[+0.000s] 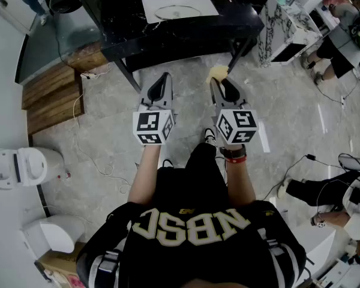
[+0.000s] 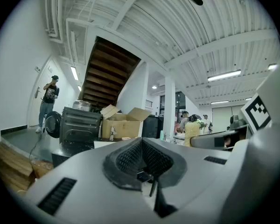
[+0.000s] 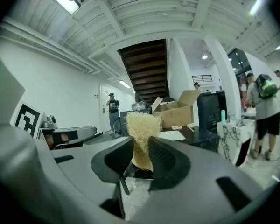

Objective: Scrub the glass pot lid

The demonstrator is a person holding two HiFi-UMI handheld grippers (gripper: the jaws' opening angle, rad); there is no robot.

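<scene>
While both grippers are held level short of the bench (image 1: 117, 23), the left gripper (image 1: 163, 78) is clenched on nothing and the right gripper (image 1: 219, 81) is clamped on a yellow loofah scrubber (image 1: 218, 72). Further out, the glass pot lid (image 1: 176, 11) lies on a white board (image 1: 198, 0) mid-bench, well apart from both.

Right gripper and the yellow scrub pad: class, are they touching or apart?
Touching. The right gripper view shows the right gripper with its jaws pressed against both sides of the yellow scrub pad, whose top sticks out beyond them.
</scene>
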